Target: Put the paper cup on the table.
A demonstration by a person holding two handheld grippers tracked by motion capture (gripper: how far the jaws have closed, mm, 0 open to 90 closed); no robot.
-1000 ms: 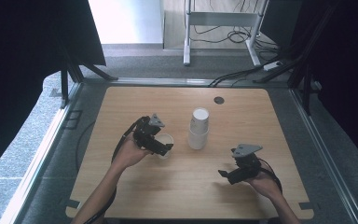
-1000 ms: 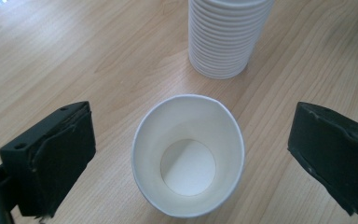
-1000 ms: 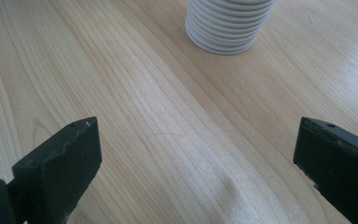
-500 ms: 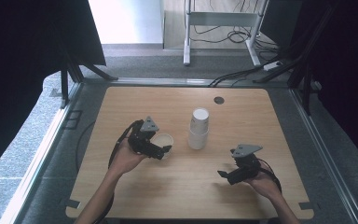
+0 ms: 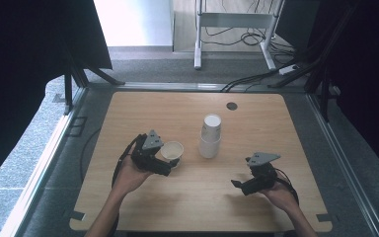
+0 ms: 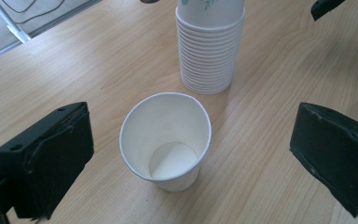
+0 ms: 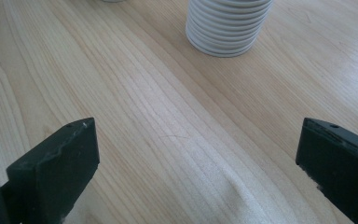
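The single paper cup (image 5: 171, 151) is standing upright on the bench (image 5: 128, 113), mouth facing straight up, so its long axis is running vertically; in the left gripper view the cup (image 6: 167, 140) is sitting on the wood between the two black jaws, with a clear gap to each of them. From the cup, the left gripper (image 5: 165, 165) is lying just beside it at about 7 o'clock in the high view, its jaws spread wide apart and holding nothing. That puts the cup at roughly 1 o'clock from the gripper, directly along its line of reach. The stack of cups (image 5: 210, 137) is standing upright near the cup at about 2 o'clock, apart from it, its rims (image 6: 208, 70) showing as stacked rings. The right gripper (image 5: 239, 185) is sitting well apart at about 4 o'clock from the cup, jaws likewise wide apart and empty, aiming across bare wood toward the stack's base (image 7: 226, 32). The left hand is plainly the nearer one, so any closing on the cup would likely fall to it, squeezing across the cup's round wall.
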